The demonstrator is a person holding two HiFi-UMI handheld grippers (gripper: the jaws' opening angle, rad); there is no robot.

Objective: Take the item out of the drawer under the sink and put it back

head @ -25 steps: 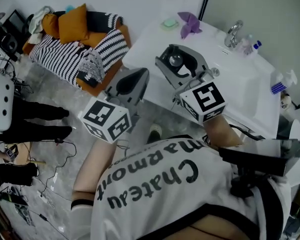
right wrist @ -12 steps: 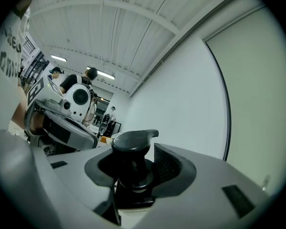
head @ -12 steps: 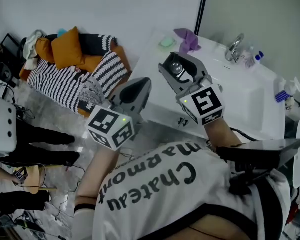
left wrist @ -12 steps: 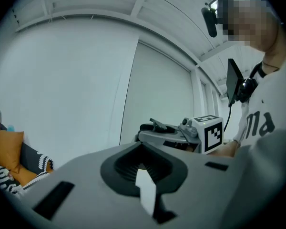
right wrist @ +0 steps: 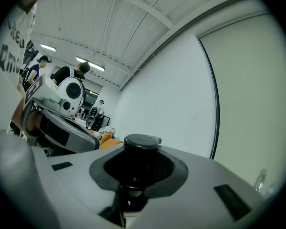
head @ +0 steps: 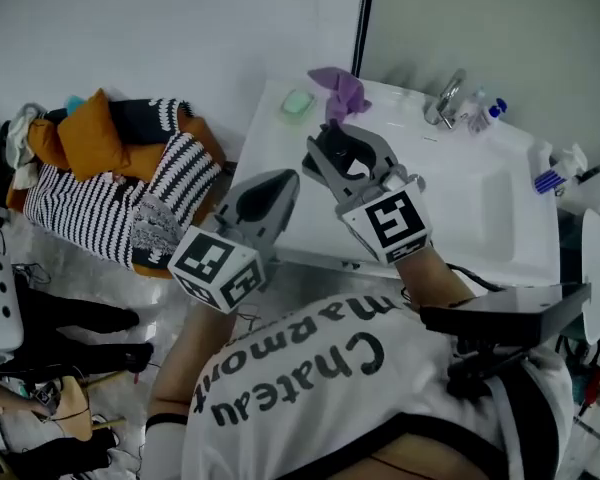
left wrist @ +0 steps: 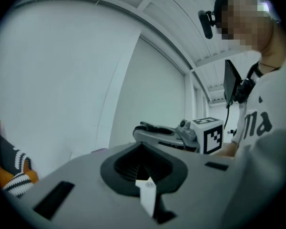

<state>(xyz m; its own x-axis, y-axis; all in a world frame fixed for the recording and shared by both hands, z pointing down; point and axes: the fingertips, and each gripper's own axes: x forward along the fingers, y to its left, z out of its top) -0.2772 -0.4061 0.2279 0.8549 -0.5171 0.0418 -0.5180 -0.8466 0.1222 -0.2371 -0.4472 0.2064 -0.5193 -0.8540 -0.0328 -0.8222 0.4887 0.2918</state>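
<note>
The counter (head: 280, 133) is being approached, lying more squarely beneath both tools than a second ago. The dark round-capped item (right wrist: 142, 141) is being kept clenched in the right gripper (head: 342, 146) above it. The left gripper (head: 278, 182) is being held closed on nothing. The return to the drawer is judged pending.

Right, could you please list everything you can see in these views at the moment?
Sink counter: one, white, centre right of the head view.
Faucet: one, chrome, at the counter's back edge.
Cloth: one, purple, counter's back left corner.
Pad: one, pale green, left of the cloth.
Spray bottle: one, white and blue, counter's right end.
Sofa: one, orange cushions and a striped throw, on the floor at left.
Dark item: one, black, round-topped, between the right tongs.
Left tongs: grey, shut, empty, by the counter's front left.
Right tongs: grey, shut on the dark item, above the counter.
</note>
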